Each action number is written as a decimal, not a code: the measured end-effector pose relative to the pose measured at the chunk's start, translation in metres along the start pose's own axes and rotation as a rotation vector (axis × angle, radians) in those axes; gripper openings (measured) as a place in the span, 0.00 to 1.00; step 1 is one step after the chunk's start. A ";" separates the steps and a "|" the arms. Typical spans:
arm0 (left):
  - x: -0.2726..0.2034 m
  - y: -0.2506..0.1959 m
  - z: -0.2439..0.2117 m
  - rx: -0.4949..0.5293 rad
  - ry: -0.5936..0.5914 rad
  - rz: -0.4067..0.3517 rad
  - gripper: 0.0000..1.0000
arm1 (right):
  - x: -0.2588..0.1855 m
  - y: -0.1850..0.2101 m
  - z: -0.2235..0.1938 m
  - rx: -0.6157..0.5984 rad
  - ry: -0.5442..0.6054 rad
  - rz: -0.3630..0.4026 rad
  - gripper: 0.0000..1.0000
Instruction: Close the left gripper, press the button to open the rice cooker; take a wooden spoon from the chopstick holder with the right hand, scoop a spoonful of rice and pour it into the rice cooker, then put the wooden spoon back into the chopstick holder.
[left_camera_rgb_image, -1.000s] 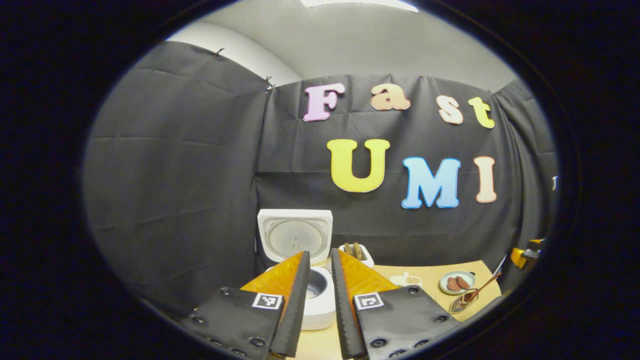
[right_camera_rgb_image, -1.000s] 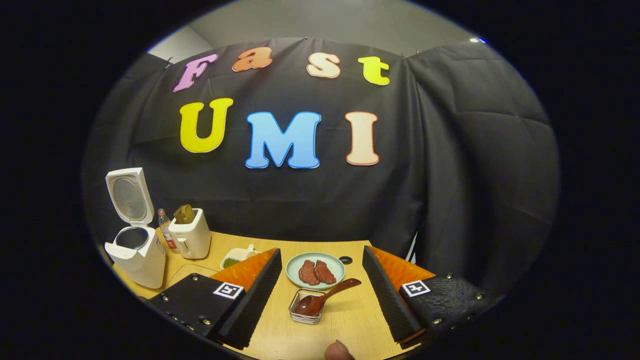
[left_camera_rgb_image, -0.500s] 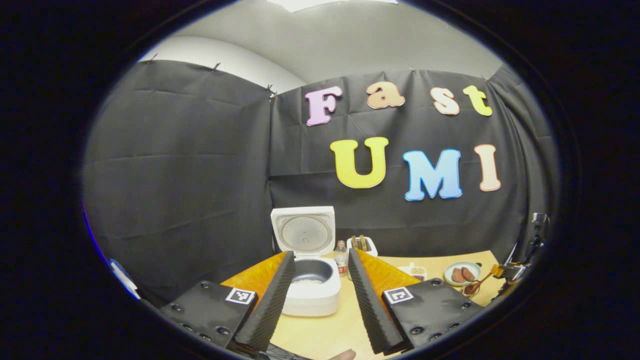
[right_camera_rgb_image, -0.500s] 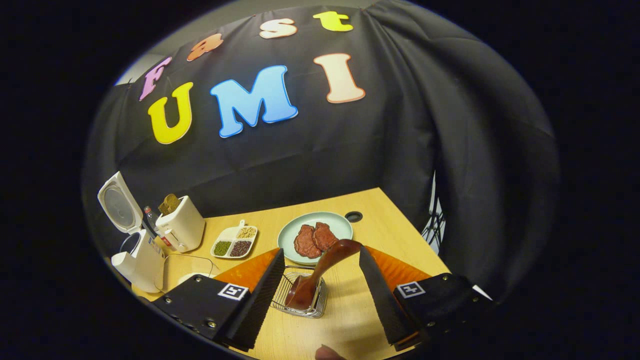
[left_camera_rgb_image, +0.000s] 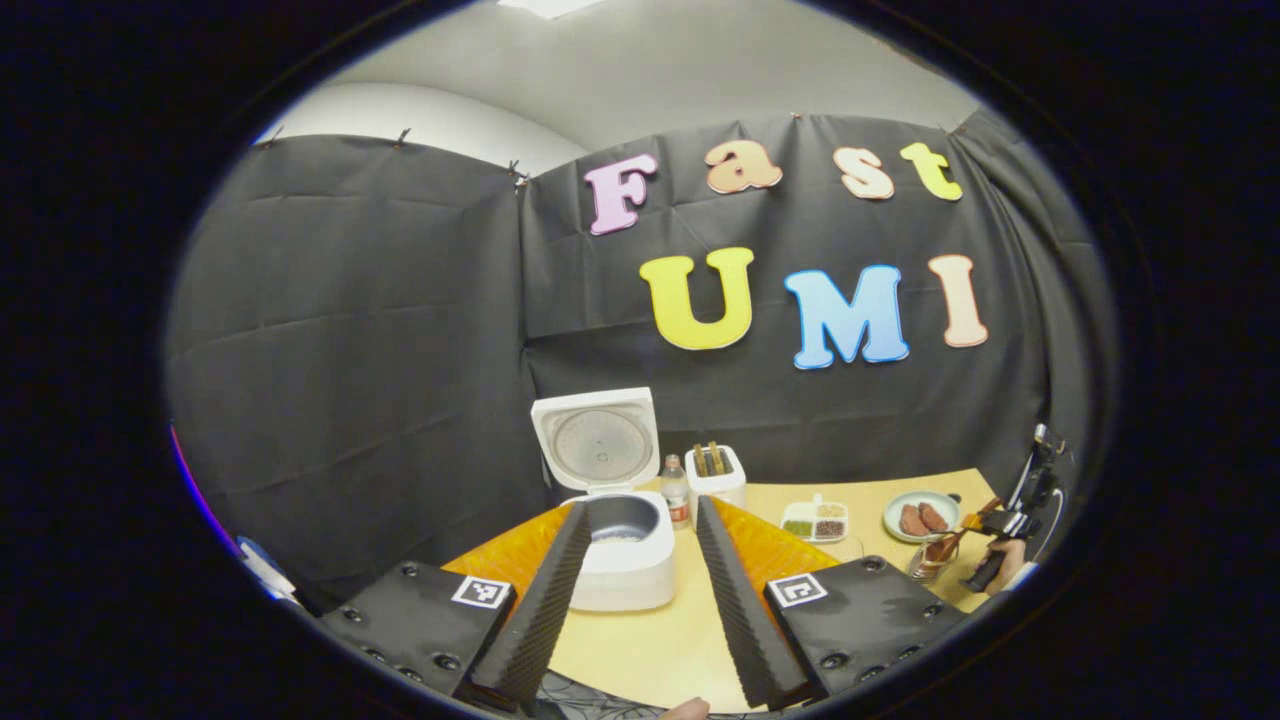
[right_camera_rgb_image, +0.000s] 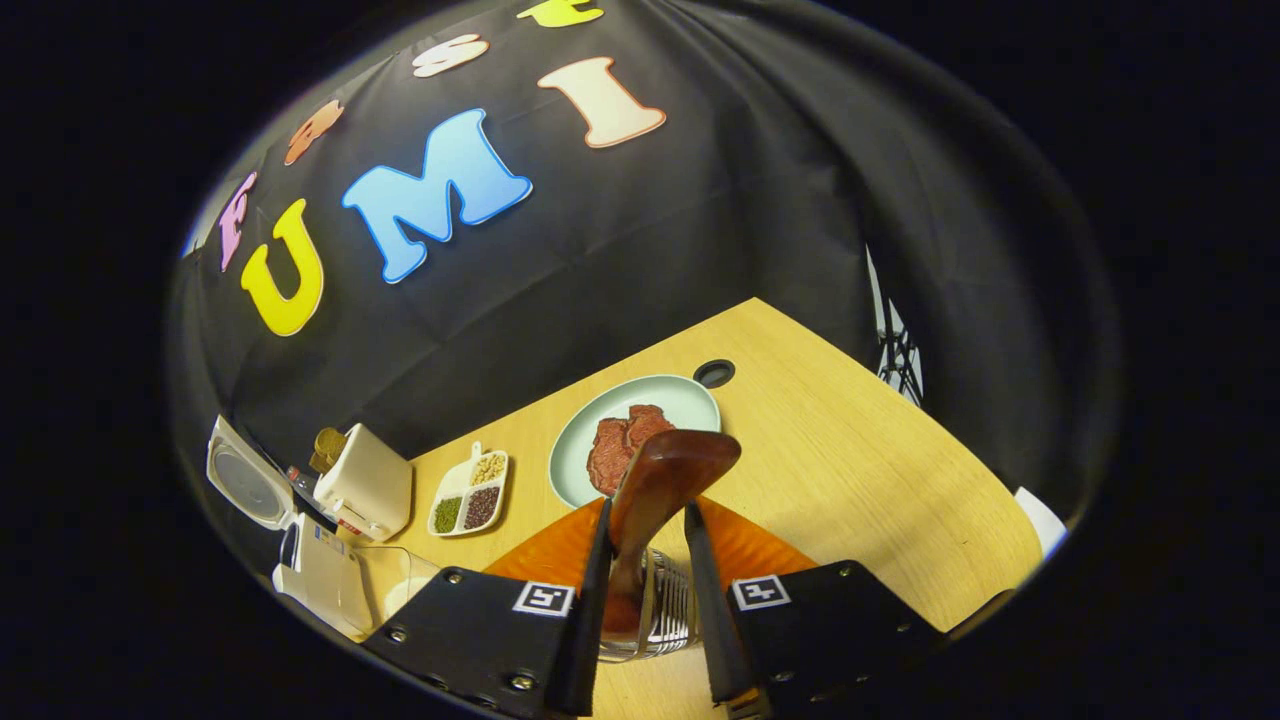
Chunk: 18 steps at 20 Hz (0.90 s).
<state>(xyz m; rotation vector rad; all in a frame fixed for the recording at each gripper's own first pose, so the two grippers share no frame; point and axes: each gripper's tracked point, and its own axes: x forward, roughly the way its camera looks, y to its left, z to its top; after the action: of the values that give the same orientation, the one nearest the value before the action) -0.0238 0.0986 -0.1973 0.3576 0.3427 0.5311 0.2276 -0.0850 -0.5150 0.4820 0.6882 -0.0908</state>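
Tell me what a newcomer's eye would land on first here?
Probably the brown wooden spoon, standing in the wire chopstick holder with the right tool closed around its handle. Next, the white rice cooker at the table's left end, lid up, seen between the open left tool's fingers.

Right gripper (right_camera_rgb_image: 645, 520) now low over holder (right_camera_rgb_image: 660, 610), jaws narrowed around spoon (right_camera_rgb_image: 655, 490) handle, earlier wide apart above it. Left gripper (left_camera_rgb_image: 635, 515) pulled back from cooker (left_camera_rgb_image: 615, 550), jaws opened from near-closed; bottle (left_camera_rgb_image: 676, 490) now visible.
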 end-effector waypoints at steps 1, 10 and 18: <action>-0.001 0.003 0.002 -0.002 0.001 0.005 0.79 | 0.009 -0.001 0.001 0.004 0.000 -0.007 0.43; -0.011 0.017 0.006 -0.009 -0.010 0.029 0.79 | -0.013 0.013 0.005 0.041 0.015 0.023 0.14; -0.018 0.031 0.009 -0.066 -0.048 0.003 0.78 | -0.078 0.048 0.055 -0.040 -0.092 0.074 0.13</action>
<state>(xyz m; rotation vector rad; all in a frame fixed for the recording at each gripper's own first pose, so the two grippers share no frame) -0.0476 0.1120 -0.1720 0.3061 0.2779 0.5352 0.2113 -0.0739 -0.4098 0.4615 0.5809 -0.0292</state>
